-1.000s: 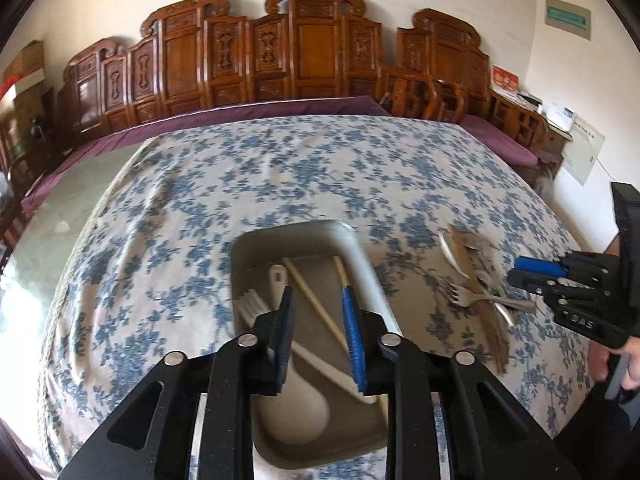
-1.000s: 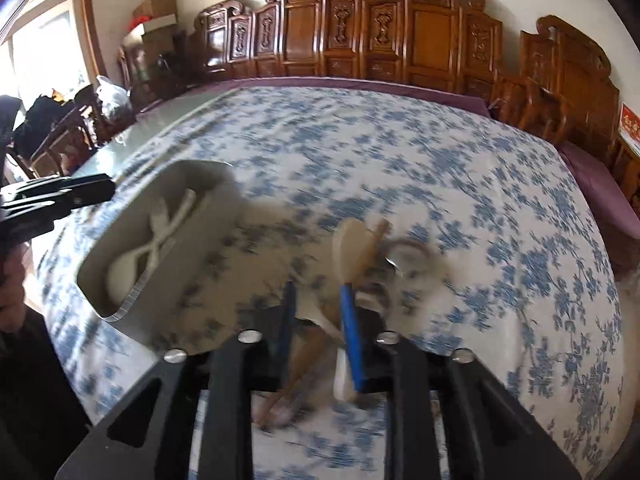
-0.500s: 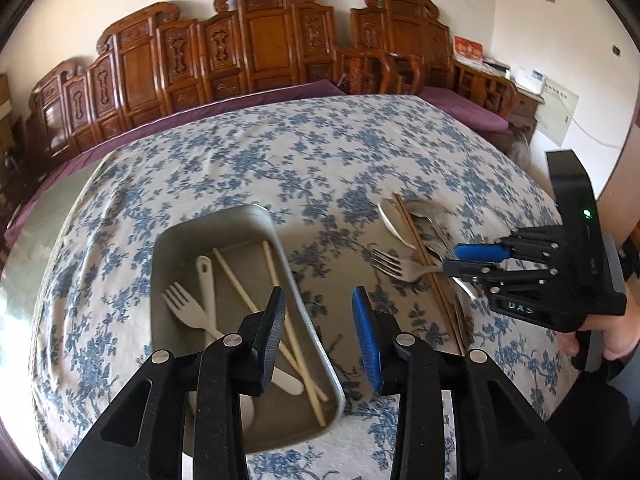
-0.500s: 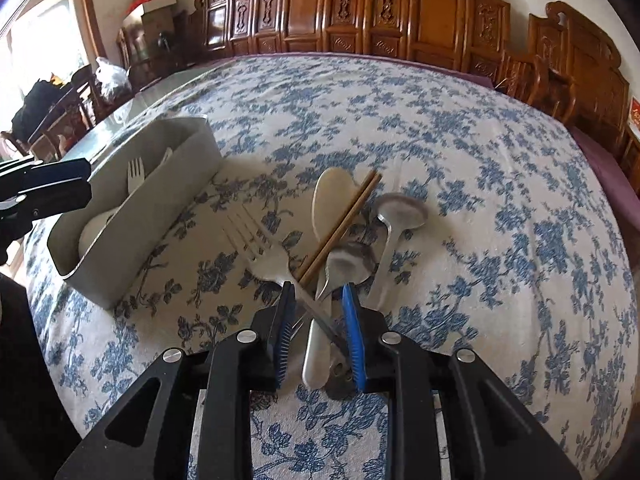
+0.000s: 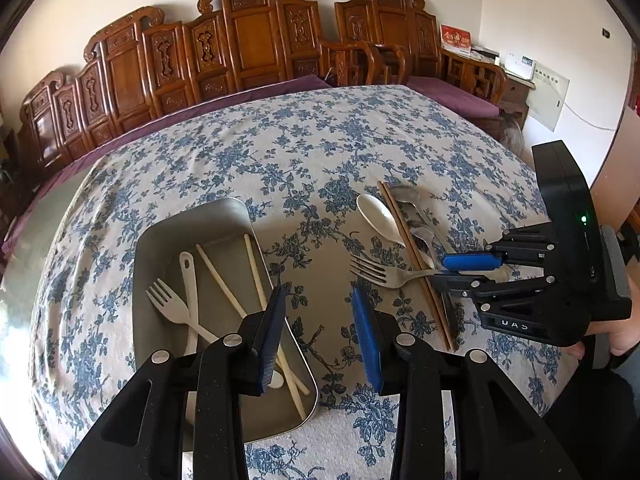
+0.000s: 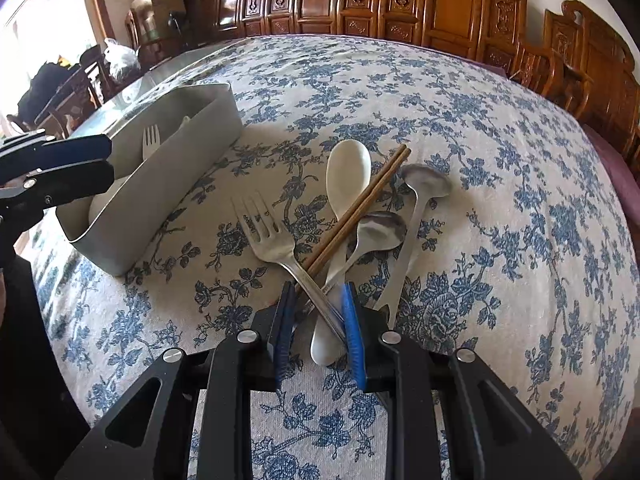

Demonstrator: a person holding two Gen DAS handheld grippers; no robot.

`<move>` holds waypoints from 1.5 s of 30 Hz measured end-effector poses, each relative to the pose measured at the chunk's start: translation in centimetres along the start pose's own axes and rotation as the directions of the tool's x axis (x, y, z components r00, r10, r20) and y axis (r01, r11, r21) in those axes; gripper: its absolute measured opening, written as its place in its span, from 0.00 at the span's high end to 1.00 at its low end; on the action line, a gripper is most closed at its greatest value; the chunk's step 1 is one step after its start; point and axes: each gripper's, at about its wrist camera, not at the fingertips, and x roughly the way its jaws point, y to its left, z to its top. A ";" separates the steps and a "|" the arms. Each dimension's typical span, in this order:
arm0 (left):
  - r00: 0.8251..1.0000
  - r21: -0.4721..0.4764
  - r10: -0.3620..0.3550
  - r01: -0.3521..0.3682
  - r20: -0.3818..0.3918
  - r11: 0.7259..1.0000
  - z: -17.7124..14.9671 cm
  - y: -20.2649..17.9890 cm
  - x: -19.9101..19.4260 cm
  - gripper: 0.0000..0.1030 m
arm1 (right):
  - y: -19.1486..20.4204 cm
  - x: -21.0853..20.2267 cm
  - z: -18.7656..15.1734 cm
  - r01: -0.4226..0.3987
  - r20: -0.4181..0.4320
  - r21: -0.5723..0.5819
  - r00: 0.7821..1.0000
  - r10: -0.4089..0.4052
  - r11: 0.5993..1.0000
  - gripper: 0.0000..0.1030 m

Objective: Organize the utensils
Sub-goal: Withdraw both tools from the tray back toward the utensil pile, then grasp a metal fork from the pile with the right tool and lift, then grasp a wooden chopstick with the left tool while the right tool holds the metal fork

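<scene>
A grey tray (image 5: pixel 138 248) on the flowered tablecloth holds a white fork (image 5: pixel 164 300), a white spoon (image 5: pixel 188 276) and pale chopsticks (image 5: pixel 256 276). My left gripper (image 5: pixel 316 296) hangs open over the tray's right rim, with nothing between its fingers. To the right lies a pile: a metal fork (image 6: pixel 268 236), a white spoon (image 6: pixel 348 168), brown chopsticks (image 6: pixel 368 196) and two metal spoons (image 6: pixel 426 180). My right gripper (image 6: pixel 316 296) is low over the pile's near end. Its jaws straddle the handles of the metal fork and the white spoon without clamping them.
The tray (image 6: pixel 160 200) stands left of the pile, with my left gripper (image 6: pixel 111 163) beside it. Carved wooden chairs (image 5: pixel 248 40) line the far side of the table. A hand (image 5: pixel 624 340) holds my right gripper (image 5: pixel 442 268) at the table's right edge.
My left gripper has moved right, from over the tray's inside to its right rim, and its jaws have widened. My right gripper has sunk onto the handle end of the pile.
</scene>
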 end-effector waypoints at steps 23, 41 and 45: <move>1.000 0.016 0.000 0.000 -0.002 1.000 -0.2 -1.1 0.3 0.68 | -1.0 -2.4 0.4 -0.017 0.079 0.075 0.997 0.012 0.997 0.91; 0.997 0.026 -0.059 0.060 -0.043 0.998 0.5 -4.6 2.0 0.68 | -7.6 -4.0 0.1 0.036 0.158 0.271 0.984 -0.081 0.962 0.91; 0.995 0.024 -0.083 0.084 -0.058 0.996 0.9 -5.8 3.1 0.70 | -8.1 -4.3 0.1 0.028 0.168 0.285 0.983 -0.078 0.958 0.91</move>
